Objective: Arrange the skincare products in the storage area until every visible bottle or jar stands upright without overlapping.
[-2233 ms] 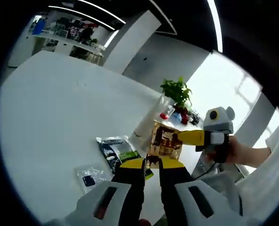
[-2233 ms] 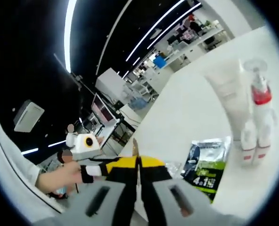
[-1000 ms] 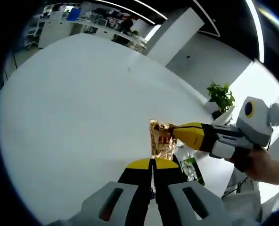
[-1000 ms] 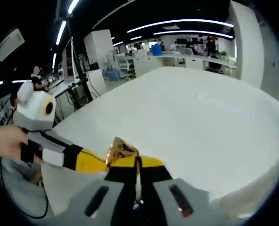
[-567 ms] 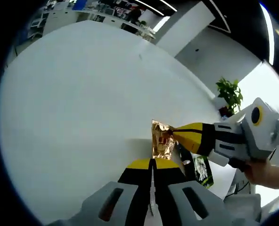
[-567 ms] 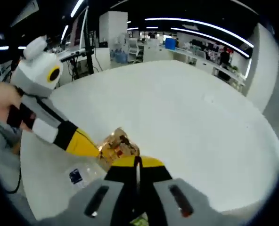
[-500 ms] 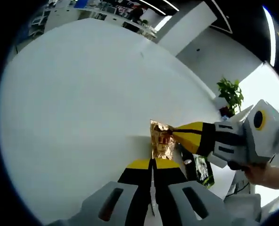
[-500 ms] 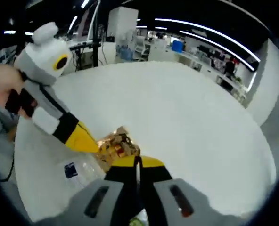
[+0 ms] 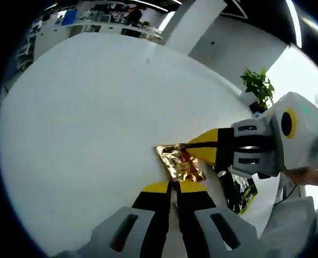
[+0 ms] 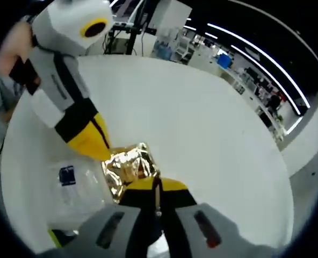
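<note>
since half a second before, the crinkled gold foil sachet point(image 9: 181, 163) had tipped from standing on edge to lying nearly flat over the round white table point(image 9: 84, 118), with both my grippers lower and closer to it. my left gripper point(image 9: 173, 187) had its yellow-tipped jaws pressed together on the sachet's near edge, and my right gripper point(image 9: 194, 150) reached in from the right, its jaws also clamped on the foil. in the right gripper view that same sachet point(image 10: 128, 167) sat pinched between my right gripper point(image 10: 157, 187) and the left one point(image 10: 102, 155) coming from the left. a clear plastic packet with a dark blue label point(image 10: 73, 189) lay flat just beside the sachet, and a dark green-printed pouch point(image 9: 241, 191) lay under my right gripper.
</note>
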